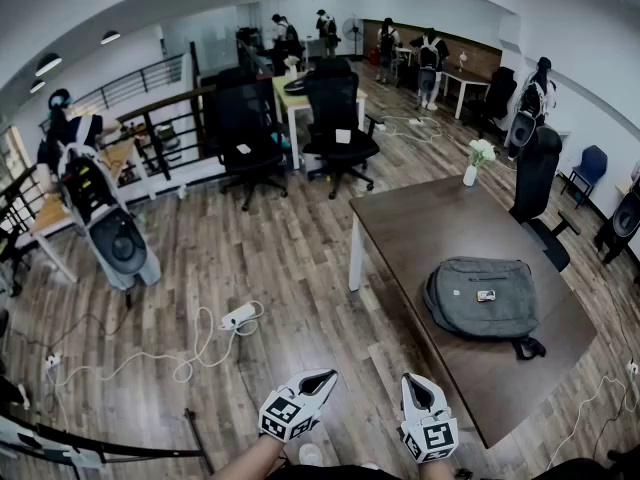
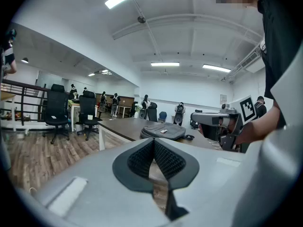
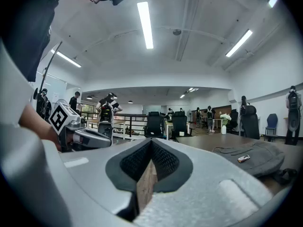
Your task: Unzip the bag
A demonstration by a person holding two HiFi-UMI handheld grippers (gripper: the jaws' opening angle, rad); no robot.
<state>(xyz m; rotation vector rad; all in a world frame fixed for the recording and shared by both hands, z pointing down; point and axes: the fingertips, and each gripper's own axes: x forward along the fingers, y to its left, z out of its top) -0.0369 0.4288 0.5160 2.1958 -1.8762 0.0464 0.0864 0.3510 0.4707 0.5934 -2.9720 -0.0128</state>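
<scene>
A grey backpack (image 1: 481, 298) lies flat on the dark brown table (image 1: 420, 228), a small tag on its top and a black strap at its near right corner. Both grippers hang low in front of my body, short of the table's near end and clear of the bag. My left gripper (image 1: 325, 377) is shut with nothing between its pads. My right gripper (image 1: 410, 379) is shut and empty too. In the left gripper view the bag (image 2: 163, 131) lies beyond the closed tips (image 2: 154, 142). In the right gripper view the bag (image 3: 253, 156) sits at the right of the tips (image 3: 151, 142).
A white vase of flowers (image 1: 472, 168) stands at the table's far end, with a black chair (image 1: 540, 183) beside it. A power strip with white cables (image 1: 238, 316) lies on the wood floor at the left. More office chairs (image 1: 335, 118), desks and people stand further back.
</scene>
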